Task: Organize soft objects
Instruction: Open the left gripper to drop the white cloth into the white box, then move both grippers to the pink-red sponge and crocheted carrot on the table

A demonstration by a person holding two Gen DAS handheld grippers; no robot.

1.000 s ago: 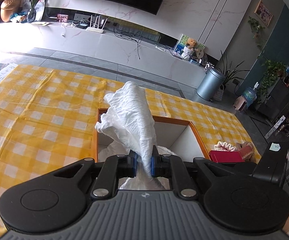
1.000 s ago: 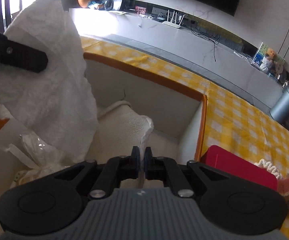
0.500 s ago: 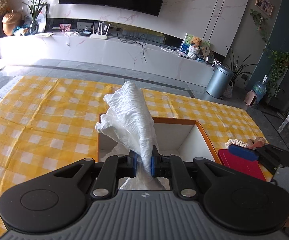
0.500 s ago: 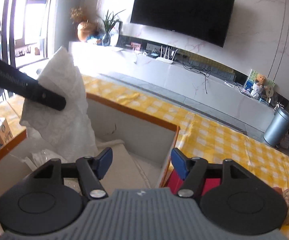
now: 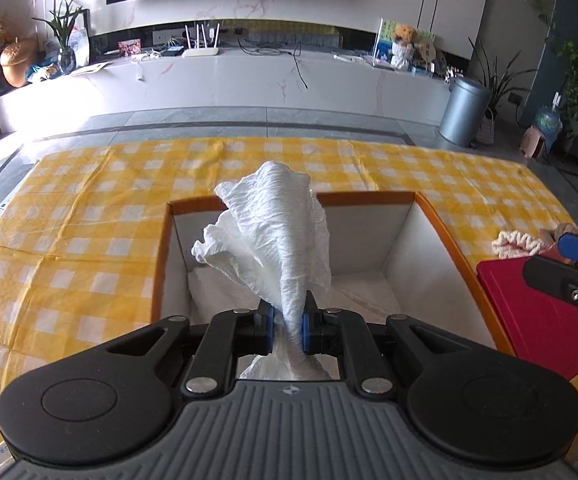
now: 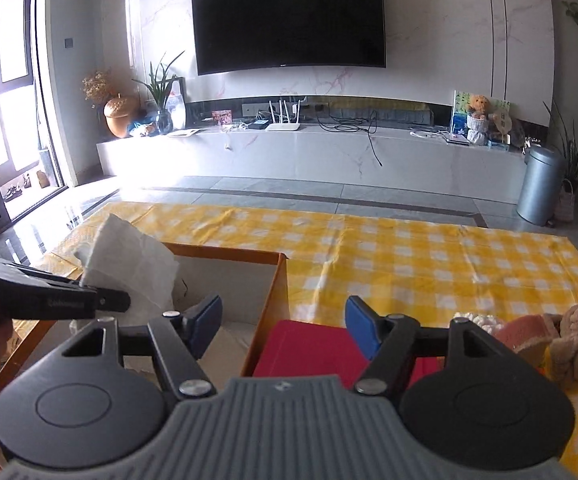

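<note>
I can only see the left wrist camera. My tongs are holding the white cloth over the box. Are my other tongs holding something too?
Observer: No. Only the left tongs grip the white cloth. The right tongs have just been opening, and nothing is between them.
Operator: What soft stuff is past the red thing? A blue pad blocks it.
Observer: A beige knotted toy lies on the yellow checked tablecloth, right beside a pink piece.

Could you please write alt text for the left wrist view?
The left gripper pinches a crumpled white cloth above an open orange-rimmed box on a yellow checked tablecloth. A red pad lies right of the box.
</note>
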